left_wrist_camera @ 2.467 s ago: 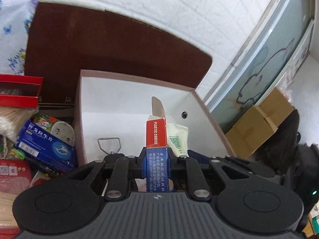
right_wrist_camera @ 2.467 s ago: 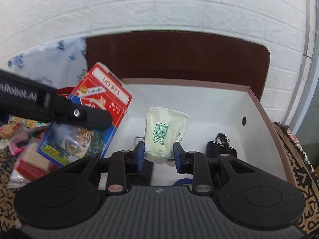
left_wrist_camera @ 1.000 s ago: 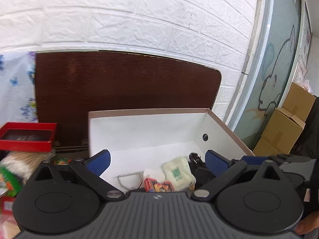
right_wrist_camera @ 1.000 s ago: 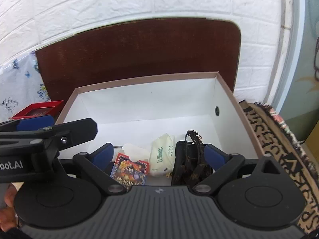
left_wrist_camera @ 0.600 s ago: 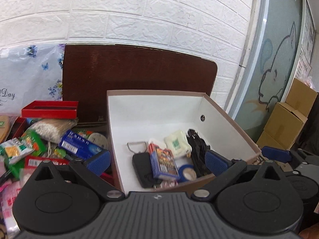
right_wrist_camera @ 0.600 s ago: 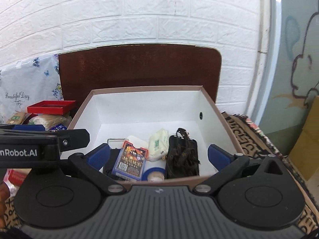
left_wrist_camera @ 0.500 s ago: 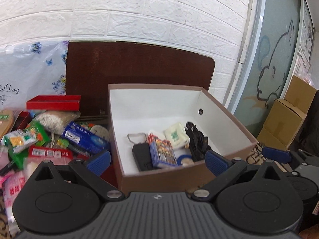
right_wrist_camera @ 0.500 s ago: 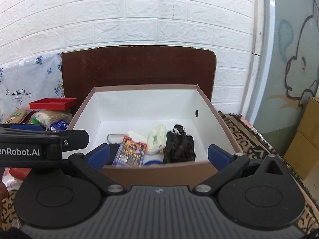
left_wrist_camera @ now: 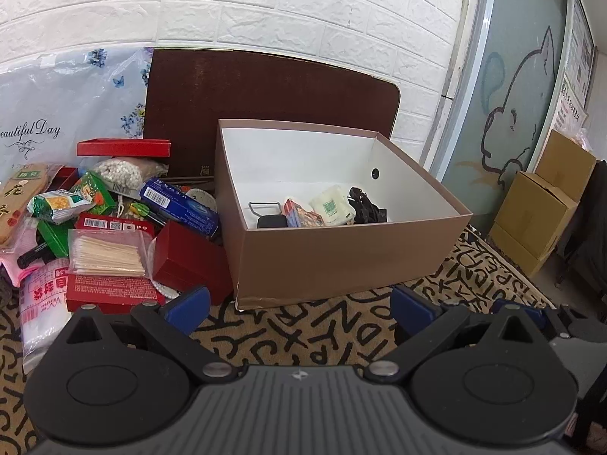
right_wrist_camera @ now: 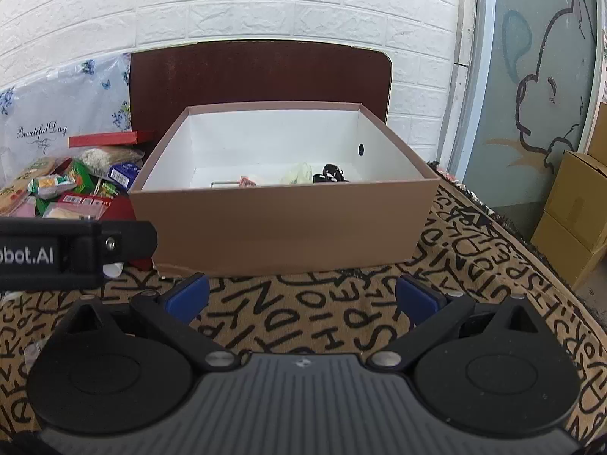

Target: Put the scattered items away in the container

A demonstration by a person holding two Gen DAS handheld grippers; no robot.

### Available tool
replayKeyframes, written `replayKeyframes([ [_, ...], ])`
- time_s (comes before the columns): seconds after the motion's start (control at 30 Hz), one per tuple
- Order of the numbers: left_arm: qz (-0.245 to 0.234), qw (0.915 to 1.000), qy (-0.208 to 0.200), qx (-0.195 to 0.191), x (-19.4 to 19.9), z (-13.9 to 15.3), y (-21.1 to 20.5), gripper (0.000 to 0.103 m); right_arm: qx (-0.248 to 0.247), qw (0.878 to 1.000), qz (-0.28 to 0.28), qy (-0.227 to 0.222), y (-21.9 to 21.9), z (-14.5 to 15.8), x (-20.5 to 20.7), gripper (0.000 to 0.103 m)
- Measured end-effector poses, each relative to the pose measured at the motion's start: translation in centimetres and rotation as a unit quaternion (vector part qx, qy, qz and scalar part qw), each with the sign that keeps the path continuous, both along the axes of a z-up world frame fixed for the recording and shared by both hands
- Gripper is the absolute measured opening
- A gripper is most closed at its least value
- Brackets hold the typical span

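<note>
A brown cardboard box with a white inside stands on the patterned rug; in it lie a card pack, a pale green tissue pack, a black strap bundle and a dark pouch. The same box fills the middle of the right wrist view. My left gripper is open and empty, low over the rug in front of the box. My right gripper is open and empty too, likewise short of the box's front wall. Scattered packets lie left of the box.
A red box leans against the container's left side, with a blue carton, toothpick pack and snack bags behind it. A dark wooden board stands against the brick wall. Cardboard cartons are stacked at the right.
Both grippers let go of their items into the box, opened wide, then drew back and down away from it; the box now sits farther off in both views.
</note>
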State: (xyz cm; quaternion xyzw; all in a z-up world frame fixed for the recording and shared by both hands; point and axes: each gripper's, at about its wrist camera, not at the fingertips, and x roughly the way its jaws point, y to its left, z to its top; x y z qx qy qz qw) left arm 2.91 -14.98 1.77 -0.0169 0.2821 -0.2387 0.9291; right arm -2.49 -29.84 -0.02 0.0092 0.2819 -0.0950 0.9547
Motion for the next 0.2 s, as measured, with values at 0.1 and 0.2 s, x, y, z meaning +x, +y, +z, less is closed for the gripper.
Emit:
replayKeyframes([
  [0.1, 0.0, 1.0, -0.001, 0.0, -0.31, -0.06, 0.16, 0.103, 0.005, 1.0, 0.002, 0.003, 0.29, -0.13, -0.21, 0.101],
  [0.2, -0.005, 1.0, -0.002, -0.002, -0.56, -0.08, 0.3, 0.103, 0.007, 1.0, -0.001, 0.001, 0.44, -0.02, -0.3, 0.101],
])
